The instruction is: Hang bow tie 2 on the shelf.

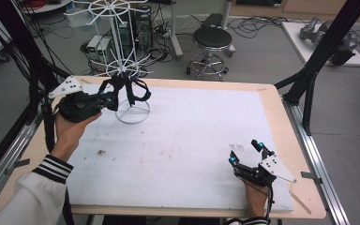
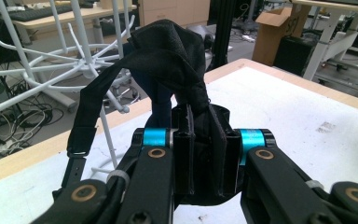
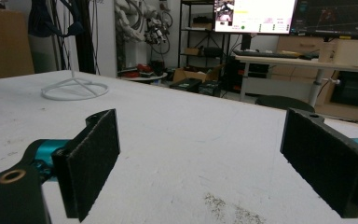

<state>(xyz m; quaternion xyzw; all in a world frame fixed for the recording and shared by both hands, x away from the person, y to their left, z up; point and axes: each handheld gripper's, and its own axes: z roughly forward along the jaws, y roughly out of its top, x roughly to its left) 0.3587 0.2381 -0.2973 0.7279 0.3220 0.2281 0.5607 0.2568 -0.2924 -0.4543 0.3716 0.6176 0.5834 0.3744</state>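
A black fabric item with straps (a garment or a small bag, hard to tell which) is sitting clamped between the fingers of the left gripper, its bunched cloth rising above the fingers and a looped strap drooping to one side of them. In the high view the item is hanging just ahead of those fingers, against the lower arms of a white wire rack, and whether it is hooked on an arm cannot be told. The rack's ring base is resting on the tabletop just beyond and below the fingers. A hand in a white sleeve with striped cuff is gripping the left gripper.

Well apart from all this, the right gripper is hovering low over the near corner of the tabletop, its fingers standing wide apart with nothing between them. Seen between those fingers, the white surface is stretching away to the ring base far off.
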